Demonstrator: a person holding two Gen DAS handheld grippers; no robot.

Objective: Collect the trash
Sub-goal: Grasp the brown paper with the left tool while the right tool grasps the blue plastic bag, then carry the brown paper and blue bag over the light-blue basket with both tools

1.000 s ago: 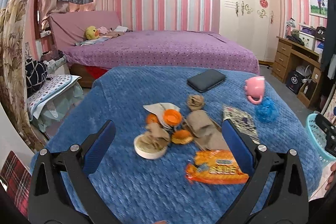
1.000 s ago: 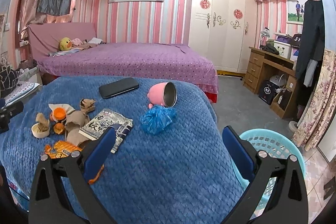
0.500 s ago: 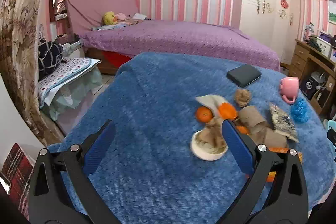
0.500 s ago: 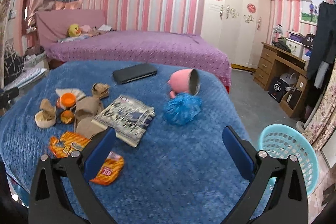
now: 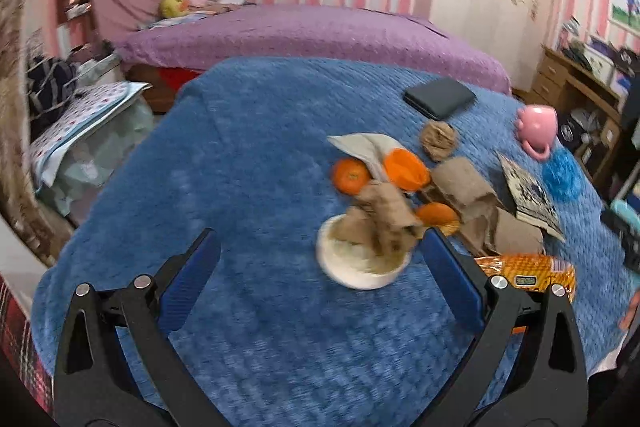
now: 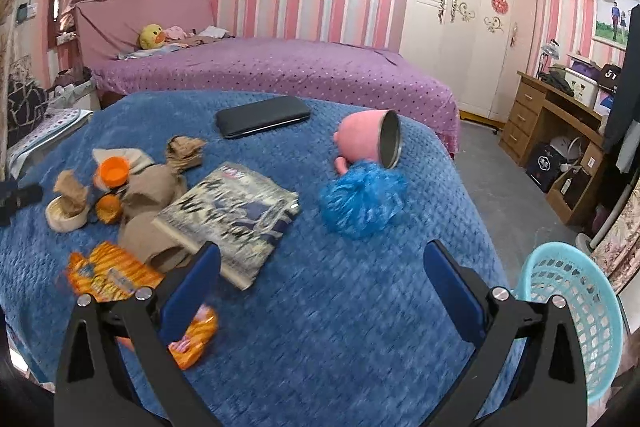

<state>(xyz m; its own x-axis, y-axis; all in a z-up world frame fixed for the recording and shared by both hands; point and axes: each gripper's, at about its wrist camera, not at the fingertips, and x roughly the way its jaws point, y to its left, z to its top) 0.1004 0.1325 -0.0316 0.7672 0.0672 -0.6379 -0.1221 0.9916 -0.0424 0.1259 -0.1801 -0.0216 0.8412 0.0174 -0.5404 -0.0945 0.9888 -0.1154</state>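
Right wrist view: blue-covered worktop (image 6: 340, 307), bare toward lower centre; basket (image 6: 568, 311) off its lower-right edge, handy for drops. Brown paper (image 6: 152, 195) and orange wrapper (image 6: 108, 273) cluster left. Right gripper (image 6: 320, 271) fingers spread, empty. Left gripper (image 5: 320, 271) likewise, white bowl (image 5: 360, 267) between its fingers.

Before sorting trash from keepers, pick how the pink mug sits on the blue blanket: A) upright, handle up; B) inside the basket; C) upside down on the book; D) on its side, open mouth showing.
D: the pink mug lies on its side on the blue blanket, its metal-lined mouth facing the right wrist camera.
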